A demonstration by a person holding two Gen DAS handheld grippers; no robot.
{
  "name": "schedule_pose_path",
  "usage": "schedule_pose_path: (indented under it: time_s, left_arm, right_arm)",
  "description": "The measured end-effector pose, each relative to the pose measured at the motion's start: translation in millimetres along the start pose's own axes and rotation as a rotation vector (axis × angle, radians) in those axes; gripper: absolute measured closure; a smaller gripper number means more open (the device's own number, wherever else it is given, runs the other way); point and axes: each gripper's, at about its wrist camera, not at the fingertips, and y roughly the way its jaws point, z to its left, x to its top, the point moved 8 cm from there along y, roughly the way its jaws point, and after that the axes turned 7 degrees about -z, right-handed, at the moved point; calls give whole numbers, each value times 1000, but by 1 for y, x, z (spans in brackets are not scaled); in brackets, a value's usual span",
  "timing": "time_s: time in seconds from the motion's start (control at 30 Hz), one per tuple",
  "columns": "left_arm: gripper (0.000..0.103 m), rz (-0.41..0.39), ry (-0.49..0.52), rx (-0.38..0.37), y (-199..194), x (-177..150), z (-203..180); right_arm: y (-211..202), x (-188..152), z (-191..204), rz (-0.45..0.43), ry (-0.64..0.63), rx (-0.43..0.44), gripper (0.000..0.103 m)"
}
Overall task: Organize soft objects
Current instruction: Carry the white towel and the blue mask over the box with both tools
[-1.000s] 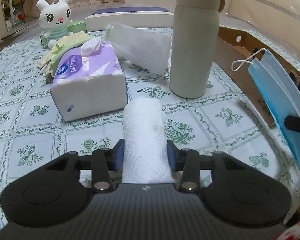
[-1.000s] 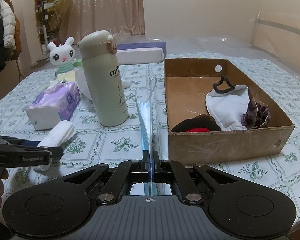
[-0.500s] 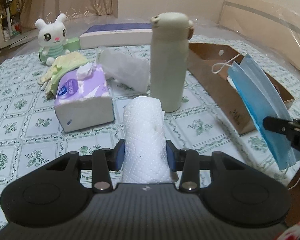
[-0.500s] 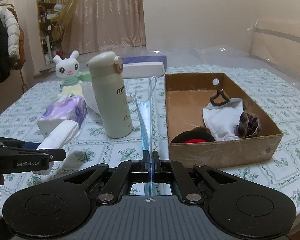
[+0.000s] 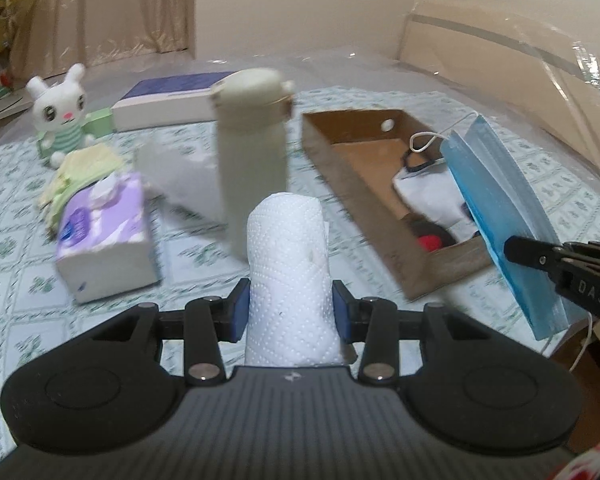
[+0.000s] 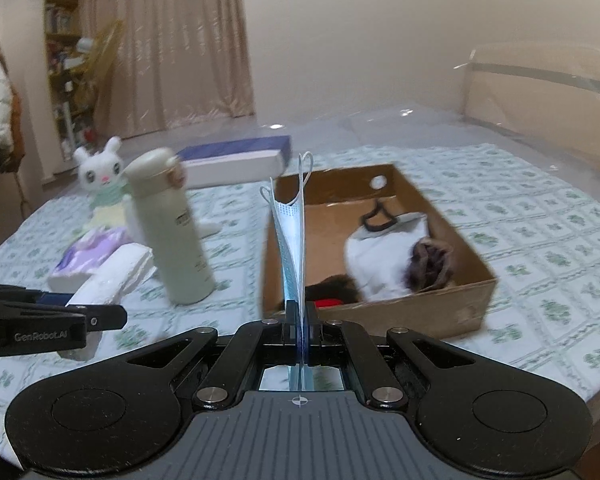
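Both tongs are loaded and carried above the surface point(image 5: 12, 264), and both loads appear meant for the cardboard box point(image 6: 452, 322), where a white cloth item point(image 6: 374, 258) and a dark fuzzy one point(image 6: 430, 262) already lie. The left tongs point(image 5: 287, 312) are clamped on a folded wad of white paper towel point(image 5: 288, 248), squeezed at its lower end so the rest stands forward of the jaws, clear of the bottle point(image 5: 252, 152) ahead. The right tongs point(image 6: 300, 330) are fully closed on the lower edge of a blue face mask point(image 6: 294, 248), which stands upright edge-on with its ear loops on top, just in front of the box's near left corner. A tissue pack point(image 5: 104, 236) and plush rabbit point(image 5: 60, 116) wait on the surface, probably later candidates.
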Motion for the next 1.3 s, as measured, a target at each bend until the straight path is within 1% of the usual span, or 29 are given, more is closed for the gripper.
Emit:
schedule_pose_path:
  time_s: [0.17, 0.37, 0.53, 0.73, 0.8, 0.87, 0.9, 0.93, 1.0, 1.13, 1.3]
  left_arm:
    - [65, -12, 9, -52, 12, 16, -28]
    - [65, -31, 8, -101, 34, 40, -60]
    - [64, -44, 11, -122, 58, 56, -80]
    - [64, -41, -3, -141, 90, 68, -95]
    - [63, -43, -4, -145, 100, 72, -99]
    - [59, -51, -6, -146, 111, 75, -102]
    - [54, -55, -9, -150, 116, 76, -103]
    - [47, -58, -12, -152, 121, 77, -104]
    - [43, -59, -14, -153, 128, 77, -104]
    - [43, -64, -2, -144, 127, 72, -100]
    - [43, -60, -3, -141, 112, 60, -92]
  right_arm:
    - [1, 13, -31, -18, 25, -43, 102]
    - [12, 35, -61, -40, 72, -53, 102]
    - [24, 53, -77, -58, 101, -57, 102]
    - [42, 69, -93, -65, 106, -68, 102]
    - [49, 70, -98, -61, 109, -70, 102]
    - [58, 69, -102, -54, 115, -72, 102]
    - [62, 69, -104, -50, 118, -72, 102]
    - [65, 68, -105, -46, 120, -73, 102]
    - [71, 65, -108, -36, 126, -73, 102]
    - [78, 57, -109, -16, 132, -63, 102]
    - [89, 51, -105, 7, 137, -34, 102]
